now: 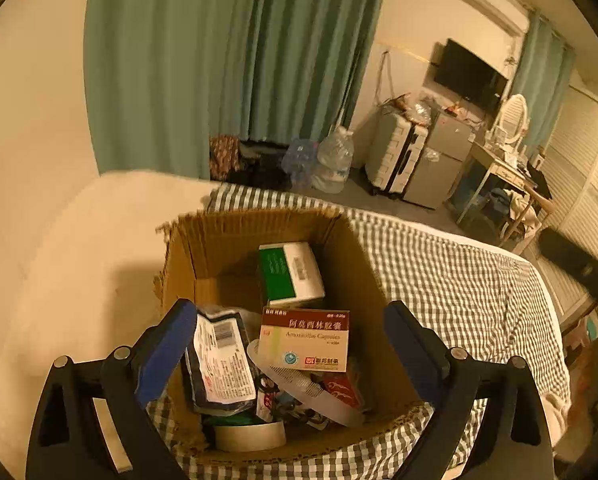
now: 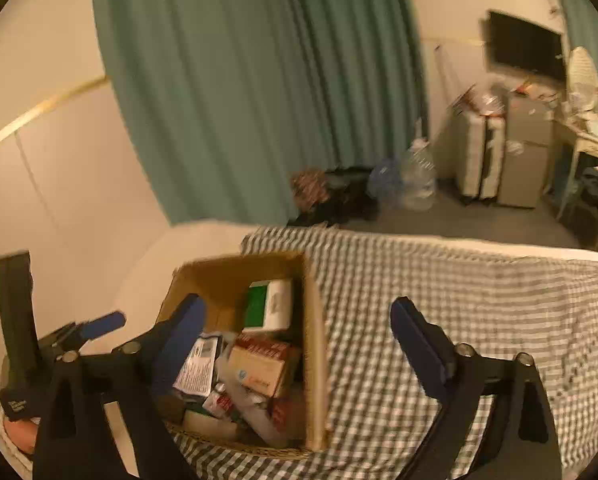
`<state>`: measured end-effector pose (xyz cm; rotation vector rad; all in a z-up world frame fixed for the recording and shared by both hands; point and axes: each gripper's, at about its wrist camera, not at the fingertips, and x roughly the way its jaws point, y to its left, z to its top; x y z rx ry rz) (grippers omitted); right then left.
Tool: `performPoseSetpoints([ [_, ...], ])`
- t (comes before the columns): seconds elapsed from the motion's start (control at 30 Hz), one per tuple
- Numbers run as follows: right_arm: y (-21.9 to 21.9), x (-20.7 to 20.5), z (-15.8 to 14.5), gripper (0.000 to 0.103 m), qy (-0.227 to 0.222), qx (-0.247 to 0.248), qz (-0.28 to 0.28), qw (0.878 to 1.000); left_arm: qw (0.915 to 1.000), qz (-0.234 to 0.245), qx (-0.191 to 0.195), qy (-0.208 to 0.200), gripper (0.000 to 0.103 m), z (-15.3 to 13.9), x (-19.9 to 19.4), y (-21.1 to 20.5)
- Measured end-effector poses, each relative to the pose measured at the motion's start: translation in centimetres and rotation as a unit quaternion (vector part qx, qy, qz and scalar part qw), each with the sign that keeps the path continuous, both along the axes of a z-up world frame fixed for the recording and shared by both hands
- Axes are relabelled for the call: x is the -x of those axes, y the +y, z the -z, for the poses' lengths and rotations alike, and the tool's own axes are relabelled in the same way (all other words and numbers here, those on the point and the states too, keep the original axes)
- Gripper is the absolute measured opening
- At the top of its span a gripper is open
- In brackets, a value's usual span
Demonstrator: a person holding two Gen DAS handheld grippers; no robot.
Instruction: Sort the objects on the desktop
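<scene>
An open cardboard box (image 1: pixel 227 248) stands on a checked cloth (image 1: pixel 459 280). Inside lie a green and white box (image 1: pixel 289 272), a red and cream medicine carton (image 1: pixel 305 340), a dark printed pouch (image 1: pixel 219 364), a clear comb (image 1: pixel 299 388), a tape roll (image 1: pixel 249 436) and a red pack (image 1: pixel 343 390). My left gripper (image 1: pixel 291 344) is open and empty above the box. My right gripper (image 2: pixel 295 340) is open and empty over the box's right wall (image 2: pixel 315 344). The left gripper (image 2: pixel 99 324) shows at the left of the right wrist view.
The cloth covers a bed that runs right (image 2: pixel 479 300). A cream wall (image 1: pixel 39 200) is on the left and a green curtain (image 1: pixel 219 60) behind. Water jugs (image 1: pixel 335 160), a suitcase (image 1: pixel 395 156) and a desk (image 1: pixel 507 176) stand beyond.
</scene>
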<state>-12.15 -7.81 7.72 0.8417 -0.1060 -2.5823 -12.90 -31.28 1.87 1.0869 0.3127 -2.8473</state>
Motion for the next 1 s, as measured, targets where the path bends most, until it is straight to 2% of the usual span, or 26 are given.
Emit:
performPoseSetpoints([
  [0.07, 1.4, -1.6, -1.8, 0.103, 0.021, 0.008, 0.026, 0.999, 0.9996, -0.003, 0.014, 0.025, 0.101, -1.9, -1.3, 0.8],
  [0.2, 3.1, -3.3, -4.9, 0.103, 0.053, -0.009, 0.054, 0.997, 0.9975, -0.031, 0.018, 0.06, 0.103, -5.0, -4.1, 2.3],
  [0.27, 3.3, -4.9, -6.4, 0.103, 0.076, -0.028, 0.068, 0.994, 0.9965, -0.045, 0.012, 0.068, 0.103, -5.6, -5.6, 3.3],
  [0.33, 4.0, -6.6, -6.5, 0.103, 0.103, -0.036, 0.07, 0.992, 0.9958, -0.045, 0.003, 0.079, 0.103, -5.2, -7.0, 4.2],
  [0.4, 4.6, -7.6, -5.6, 0.103, 0.122, -0.048, 0.063, 0.989, 0.9953, -0.043, -0.001, 0.087, 0.103, -4.0, -8.3, 5.2],
  [0.53, 5.3, -8.5, 1.2, 0.103, 0.136, -0.116, 0.087, 0.98, 0.9941, -0.046, 0.034, 0.092, 0.103, -0.8, -8.3, 8.7],
  [0.63, 6.6, -8.1, 6.3, 0.103, 0.095, -0.142, 0.12, 0.978, 0.9958, -0.03, 0.045, 0.074, 0.103, 2.1, -7.8, 10.3],
  [0.7, 7.5, -7.5, 8.2, 0.103, 0.062, -0.13, 0.124, 0.982, 0.9957, -0.04, 0.048, 0.069, 0.103, 3.6, -8.1, 10.8],
  [0.77, 8.3, -7.1, 8.8, 0.103, 0.044, -0.119, 0.13, 0.983, 0.9956, -0.045, 0.056, 0.06, 0.103, 4.6, -7.8, 11.1],
  [0.87, 9.0, -6.8, 8.5, 0.103, 0.04, -0.117, 0.136, 0.983, 0.9972, -0.043, 0.051, 0.033, 0.103, 5.6, -7.1, 11.0],
  [1.0, 9.1, -7.0, 7.8, 0.103, 0.039, -0.111, 0.137, 0.984, 0.9976, -0.041, 0.045, 0.034, 0.103, 5.8, -7.2, 10.8],
])
